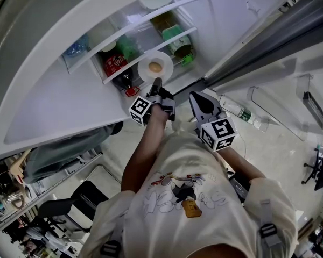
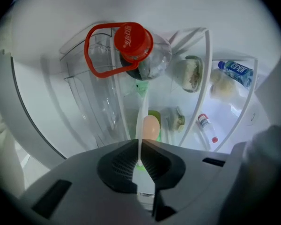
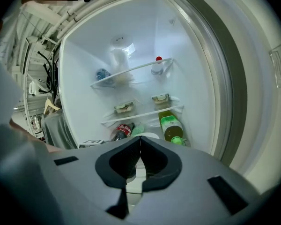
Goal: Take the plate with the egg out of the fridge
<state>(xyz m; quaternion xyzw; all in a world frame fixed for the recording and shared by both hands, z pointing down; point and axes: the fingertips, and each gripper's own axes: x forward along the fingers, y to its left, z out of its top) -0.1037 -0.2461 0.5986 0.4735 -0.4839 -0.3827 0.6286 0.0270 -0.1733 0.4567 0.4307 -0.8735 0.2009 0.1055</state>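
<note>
Currently: plate (image 1: pixel 144 69) with egg (image 1: pixel 155 66), rim clamped in left gripper (image 1: pixel 156 86), seemingly at fridge shelf (image 1: pixel 183 36) edge; right gripper (image 3: pixel 139 146) closed, empty; withdrawal outstanding

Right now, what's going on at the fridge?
A person stands at the open fridge with tongs in each hand. The left tongs are clamped on the rim of the white plate carrying the egg, level with the lower shelf beside a cola bottle. The right tongs are shut, empty and held back. The plate doesn't look clear of the fridge yet.
</note>
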